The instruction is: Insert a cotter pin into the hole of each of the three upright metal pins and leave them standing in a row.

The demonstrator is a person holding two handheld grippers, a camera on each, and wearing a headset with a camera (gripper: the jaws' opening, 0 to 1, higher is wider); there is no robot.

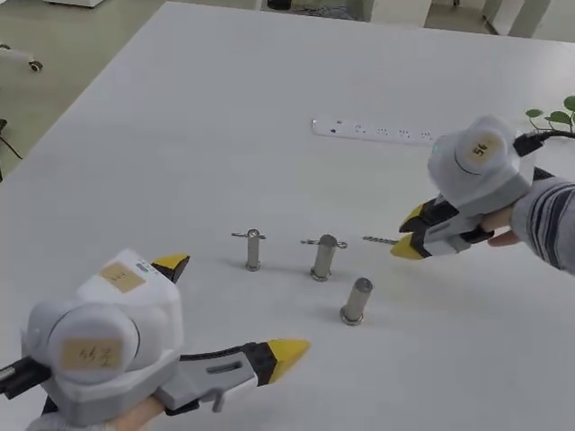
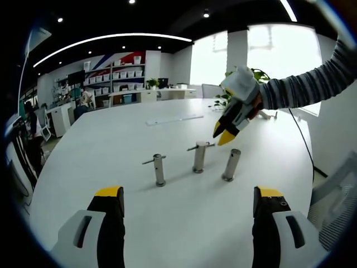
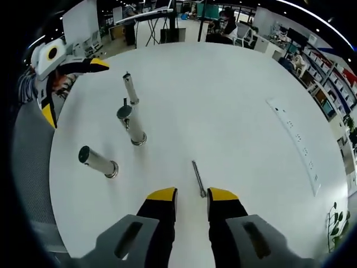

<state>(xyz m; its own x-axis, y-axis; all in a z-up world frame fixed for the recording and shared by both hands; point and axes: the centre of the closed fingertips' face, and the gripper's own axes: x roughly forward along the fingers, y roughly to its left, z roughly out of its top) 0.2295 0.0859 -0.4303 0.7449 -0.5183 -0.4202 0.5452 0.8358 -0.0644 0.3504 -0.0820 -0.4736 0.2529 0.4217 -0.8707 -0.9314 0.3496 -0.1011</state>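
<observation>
Three upright metal pins stand on the white table [image 1: 180, 162]. The left pin [image 1: 252, 251] and the middle pin [image 1: 322, 259] each carry a cotter pin through the top. The third pin [image 1: 356, 302], nearer me, is bare. My right gripper [image 1: 404, 238] hovers right of the middle pin at about pin-top height, shut on a loose cotter pin [image 1: 379, 240] that sticks out toward the pins. The right gripper view shows that cotter pin [image 3: 197, 176] jutting from the narrow gap, with the bare pin [image 3: 97, 162] to its left. My left gripper [image 1: 229, 305] is open in front of the pins.
A white power strip [image 1: 373, 132] lies on the table beyond the pins. A small green plant [image 1: 557, 115] stands at the right edge. A striped sleeve [image 1: 548, 220] reaches in from the right. Desks and shelves stand past the table's far edge.
</observation>
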